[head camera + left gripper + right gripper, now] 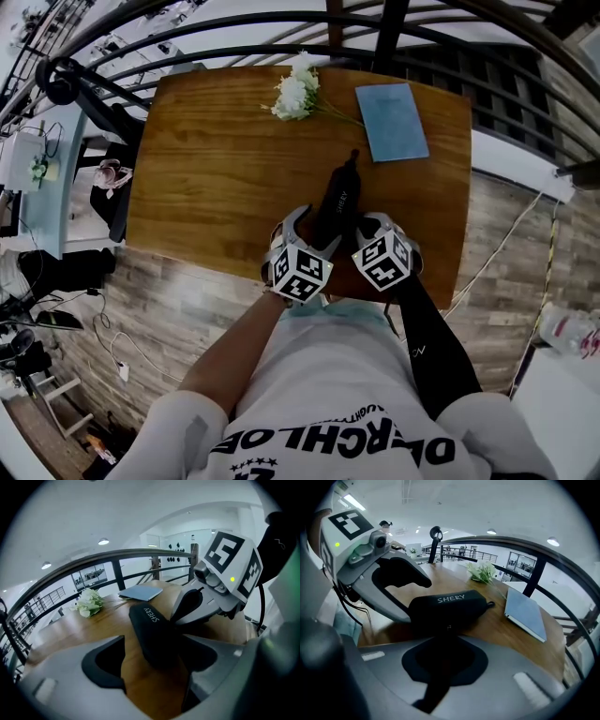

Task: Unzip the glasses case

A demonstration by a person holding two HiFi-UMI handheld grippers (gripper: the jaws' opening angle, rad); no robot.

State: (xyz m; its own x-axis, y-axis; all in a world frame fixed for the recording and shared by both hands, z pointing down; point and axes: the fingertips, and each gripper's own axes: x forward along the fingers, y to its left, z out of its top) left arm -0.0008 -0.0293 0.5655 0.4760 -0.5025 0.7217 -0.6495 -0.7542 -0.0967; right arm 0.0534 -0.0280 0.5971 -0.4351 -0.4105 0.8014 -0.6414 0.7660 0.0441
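Straddling the black glasses case (337, 202) near the table's (216, 159) front edge, the left gripper (157, 656) has jaws apart (poised to steady it); the right gripper (445, 634) is pinched together, seemingly on the zip pull (449, 627), ready to draw.

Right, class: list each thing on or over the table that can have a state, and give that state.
glasses case: zipped shut as far as shows, lying flat on the table.
left gripper: open, jaws straddling the case.
right gripper: shut on the case's near end.
notebook: closed, flat.
flowers: lying on their side.
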